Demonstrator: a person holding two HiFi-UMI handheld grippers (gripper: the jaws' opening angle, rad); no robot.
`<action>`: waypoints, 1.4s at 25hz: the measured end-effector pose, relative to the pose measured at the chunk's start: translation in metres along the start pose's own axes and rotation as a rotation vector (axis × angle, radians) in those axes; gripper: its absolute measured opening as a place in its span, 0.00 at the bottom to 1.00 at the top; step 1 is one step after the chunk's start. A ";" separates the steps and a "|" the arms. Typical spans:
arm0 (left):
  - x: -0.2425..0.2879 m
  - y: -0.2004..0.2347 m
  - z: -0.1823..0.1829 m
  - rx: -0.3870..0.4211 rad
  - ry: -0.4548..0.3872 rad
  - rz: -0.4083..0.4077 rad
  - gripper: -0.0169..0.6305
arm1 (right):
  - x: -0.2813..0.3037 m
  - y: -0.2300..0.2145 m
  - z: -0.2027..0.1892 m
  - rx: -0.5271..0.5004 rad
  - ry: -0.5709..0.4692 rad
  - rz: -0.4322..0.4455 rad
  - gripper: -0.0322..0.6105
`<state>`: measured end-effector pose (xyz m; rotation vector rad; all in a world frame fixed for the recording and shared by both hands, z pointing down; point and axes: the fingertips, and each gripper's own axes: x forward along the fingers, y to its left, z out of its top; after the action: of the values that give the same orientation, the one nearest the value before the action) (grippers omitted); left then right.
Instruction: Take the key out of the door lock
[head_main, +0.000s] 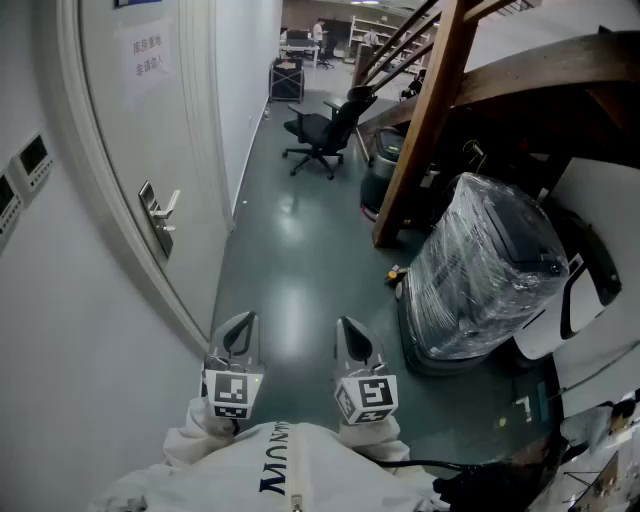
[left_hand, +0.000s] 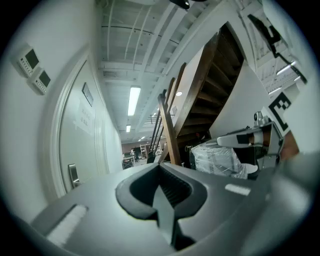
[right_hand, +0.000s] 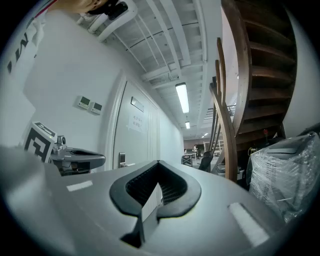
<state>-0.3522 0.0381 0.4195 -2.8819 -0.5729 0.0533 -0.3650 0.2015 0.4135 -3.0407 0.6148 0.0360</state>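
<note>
"Where is the lock (head_main: 153, 207)?"

"On the white door (head_main: 110, 120), at eleven o'clock from the left gripper (head_main: 244, 320), well apart from it. The key is too small to see."

"What do the grippers hold?"

"Nothing. The left gripper is closed tight. The right gripper (head_main: 346, 326) is closed too. A wrapped machine (head_main: 490, 270) sits at two o'clock from it."

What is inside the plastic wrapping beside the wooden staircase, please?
Through the plastic wrapping a bulky dark object shows, standing on the floor by the wooden staircase. The creased film blurs its details, so what it is cannot be told.
</note>
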 end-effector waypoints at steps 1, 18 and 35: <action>0.000 -0.001 -0.001 -0.002 0.002 0.000 0.03 | 0.000 -0.001 0.000 0.000 0.001 -0.001 0.05; 0.020 -0.071 0.001 0.004 0.035 0.015 0.03 | -0.036 -0.064 -0.014 0.048 0.025 0.040 0.05; 0.065 -0.106 0.004 0.040 0.032 -0.026 0.03 | -0.034 -0.116 -0.018 0.075 0.010 0.002 0.05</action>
<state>-0.3323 0.1593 0.4375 -2.8306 -0.5970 0.0148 -0.3510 0.3208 0.4366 -2.9696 0.6060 -0.0023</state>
